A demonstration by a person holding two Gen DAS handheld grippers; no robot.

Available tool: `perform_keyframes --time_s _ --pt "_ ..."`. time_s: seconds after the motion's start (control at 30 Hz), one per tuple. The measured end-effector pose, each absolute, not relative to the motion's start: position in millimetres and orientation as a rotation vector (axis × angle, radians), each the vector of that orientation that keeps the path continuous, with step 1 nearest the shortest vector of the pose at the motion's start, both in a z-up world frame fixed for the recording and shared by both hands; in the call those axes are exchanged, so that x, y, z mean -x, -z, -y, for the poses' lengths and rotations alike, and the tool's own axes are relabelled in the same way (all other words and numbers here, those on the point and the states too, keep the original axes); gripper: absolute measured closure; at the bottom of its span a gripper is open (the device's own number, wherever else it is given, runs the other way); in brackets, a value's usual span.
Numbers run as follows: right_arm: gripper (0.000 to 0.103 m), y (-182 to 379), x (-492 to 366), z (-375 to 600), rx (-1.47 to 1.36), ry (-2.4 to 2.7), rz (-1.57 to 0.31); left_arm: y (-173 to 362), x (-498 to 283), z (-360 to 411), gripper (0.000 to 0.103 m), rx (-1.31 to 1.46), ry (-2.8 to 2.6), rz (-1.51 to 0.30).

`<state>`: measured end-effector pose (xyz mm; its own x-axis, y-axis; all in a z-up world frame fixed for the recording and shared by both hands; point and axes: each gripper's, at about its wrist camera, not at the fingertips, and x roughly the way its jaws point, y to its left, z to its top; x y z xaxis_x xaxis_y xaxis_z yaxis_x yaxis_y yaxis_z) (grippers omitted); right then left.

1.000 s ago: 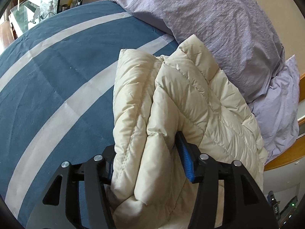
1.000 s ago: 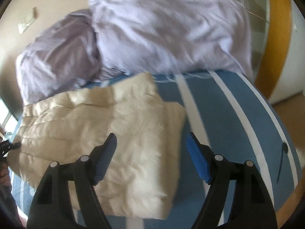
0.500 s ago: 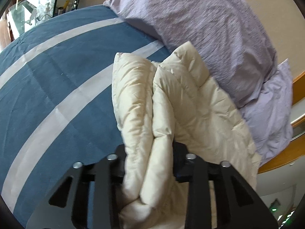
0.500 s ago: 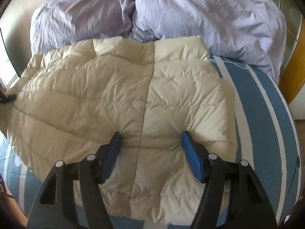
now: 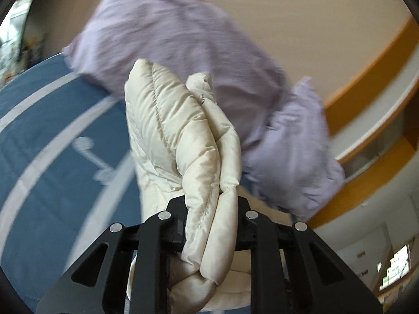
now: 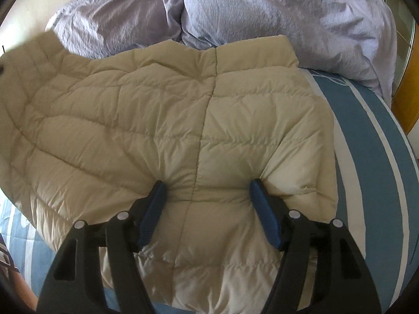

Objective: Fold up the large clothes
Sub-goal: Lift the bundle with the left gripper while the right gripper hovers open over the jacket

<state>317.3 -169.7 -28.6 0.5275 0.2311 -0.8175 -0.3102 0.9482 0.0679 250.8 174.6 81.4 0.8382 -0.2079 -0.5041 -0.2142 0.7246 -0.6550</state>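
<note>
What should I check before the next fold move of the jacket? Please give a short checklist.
1. Left tongs grip the jacket edge: ok, closing on a bunched fold.
2. Right tongs hold fabric: not ok, they press down on the jacket, jaws opening, pads wide apart.
3. Jacket lies flat on the bed: ok in the right view, only small wrinkles.
4. Space toward the pillows: not ok, the collar touches them.
5. Lifted edge free of snags: cannot tell, the left view is blurred.

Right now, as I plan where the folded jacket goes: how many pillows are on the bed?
2. One lilac pillow lies at the head of the bed on the left, the other pillow beside it on the right, both behind the cream jacket. Others may be hidden.
</note>
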Motion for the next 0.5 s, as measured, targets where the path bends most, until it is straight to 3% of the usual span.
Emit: perform_keyframes --time_s 0.23,0.5 --pt "0.034 30.0 -315.9 177.1 0.063 -0.350 -0.946 -108.1 -273.9 -98.1 0.083 0.737 0.174 -0.587" --pt "0.034 29.0 -319.1 191.0 0.005 -0.397 -0.948 -94.2 -311.7 -12.1 0.083 0.700 0.309 -0.671"
